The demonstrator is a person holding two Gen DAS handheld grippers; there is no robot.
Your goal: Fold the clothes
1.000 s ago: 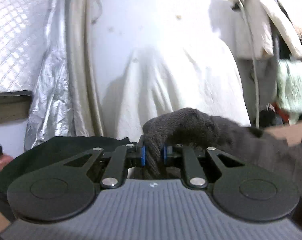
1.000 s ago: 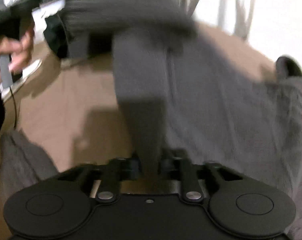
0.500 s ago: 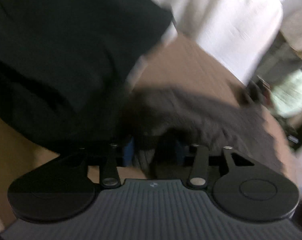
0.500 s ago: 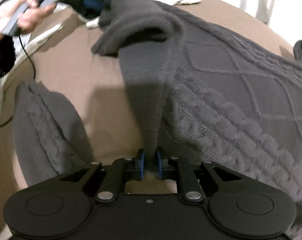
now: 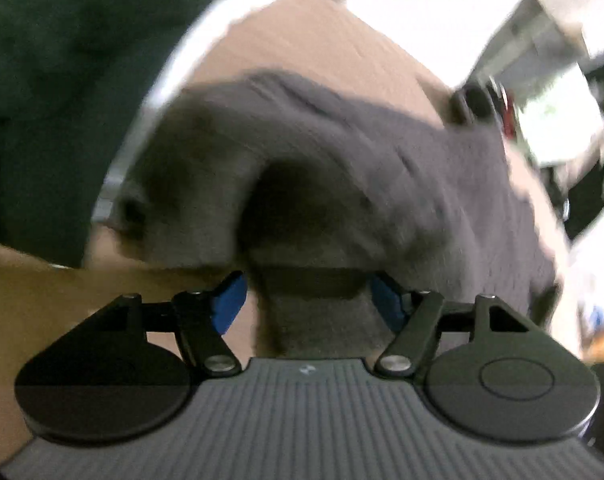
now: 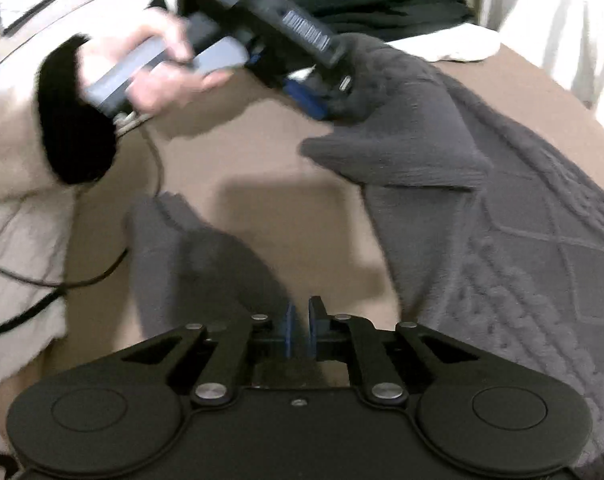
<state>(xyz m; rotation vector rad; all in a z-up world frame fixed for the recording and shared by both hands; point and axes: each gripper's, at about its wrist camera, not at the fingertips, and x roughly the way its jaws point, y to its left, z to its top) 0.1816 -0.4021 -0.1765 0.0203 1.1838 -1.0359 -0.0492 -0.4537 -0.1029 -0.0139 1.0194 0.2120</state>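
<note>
A dark grey cable-knit sweater lies on the tan bed cover. Its near sleeve is folded over onto the body. My left gripper is open, its blue pads wide apart with sweater knit lying loose between them. It also shows in the right wrist view at the sleeve's far end. My right gripper is shut and empty, low over the bed cover. Another grey knit part lies to its left.
A black garment lies at the far left, also seen in the right wrist view. A white cloth lies beside it. A black cable runs across a cream blanket at left. Clutter stands at right.
Both grippers lowered the sleeve onto the sweater body. My left gripper opened wide. My right gripper let go of the sleeve and pulled back, shut and empty.
</note>
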